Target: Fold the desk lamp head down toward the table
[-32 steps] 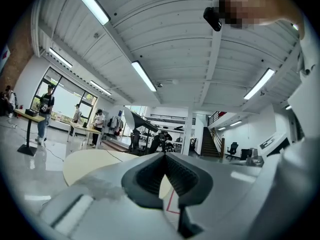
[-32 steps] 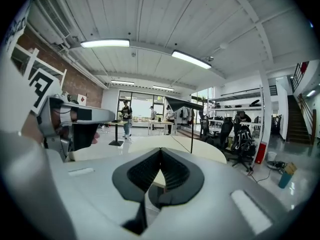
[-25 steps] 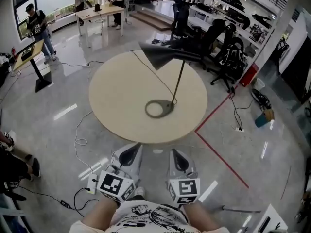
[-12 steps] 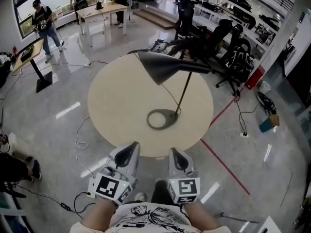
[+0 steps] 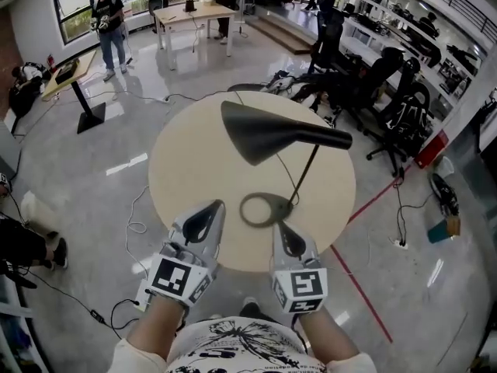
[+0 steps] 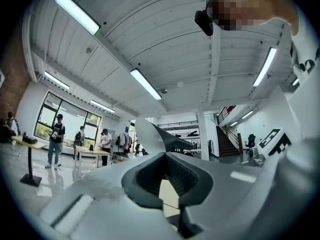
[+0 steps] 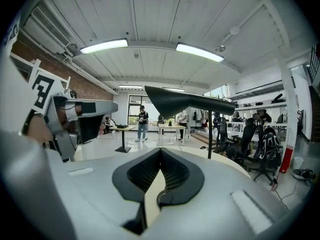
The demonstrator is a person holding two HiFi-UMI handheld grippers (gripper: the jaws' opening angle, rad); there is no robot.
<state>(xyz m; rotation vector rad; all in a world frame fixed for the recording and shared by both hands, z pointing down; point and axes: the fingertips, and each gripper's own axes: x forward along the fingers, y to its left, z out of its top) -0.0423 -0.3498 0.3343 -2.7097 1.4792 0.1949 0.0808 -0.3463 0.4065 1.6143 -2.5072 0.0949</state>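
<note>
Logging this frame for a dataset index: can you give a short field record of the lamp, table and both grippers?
table: round, beige top
lamp head: black cone, raised above the table, not folded down
lamp base: ring, resting on the table
left gripper: jaws shut, empty, over the table's near edge
right gripper: jaws shut, empty, close to the lamp base, apart from the lamp

Black desk lamp, beige table, grey floor with red line
</note>
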